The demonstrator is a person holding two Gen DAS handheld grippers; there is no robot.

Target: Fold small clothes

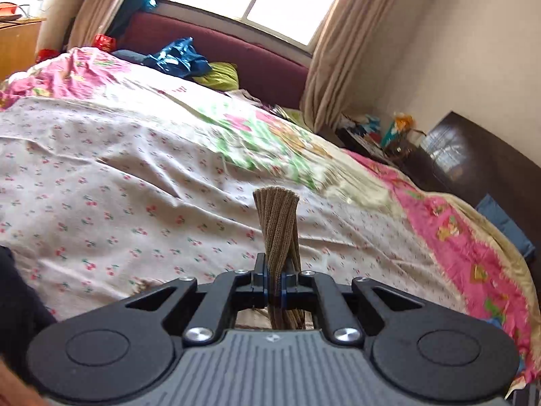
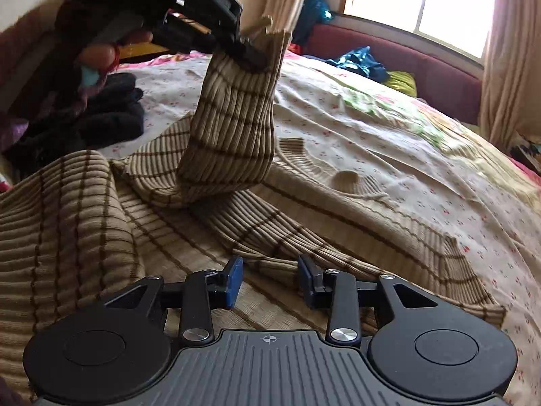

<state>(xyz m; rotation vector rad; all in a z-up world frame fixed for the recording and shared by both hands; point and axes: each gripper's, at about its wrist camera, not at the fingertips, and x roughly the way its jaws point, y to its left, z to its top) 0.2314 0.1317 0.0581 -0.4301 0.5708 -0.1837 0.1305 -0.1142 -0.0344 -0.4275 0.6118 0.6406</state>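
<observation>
A tan ribbed sweater (image 2: 84, 209) with thin brown stripes lies spread on a bed (image 2: 389, 142) covered in a cherry-print sheet. The left claw (image 2: 252, 55), tilted downward from the upper left, is clenched on the sleeve (image 2: 230, 128), lifting it above the sweater's body (the cuff pokes out past its fingers). The right claw (image 2: 270, 279) hovers low over the sweater, released, holding nothing. Dark clothing (image 2: 101, 118), possibly a folded pile, sits behind.
</observation>
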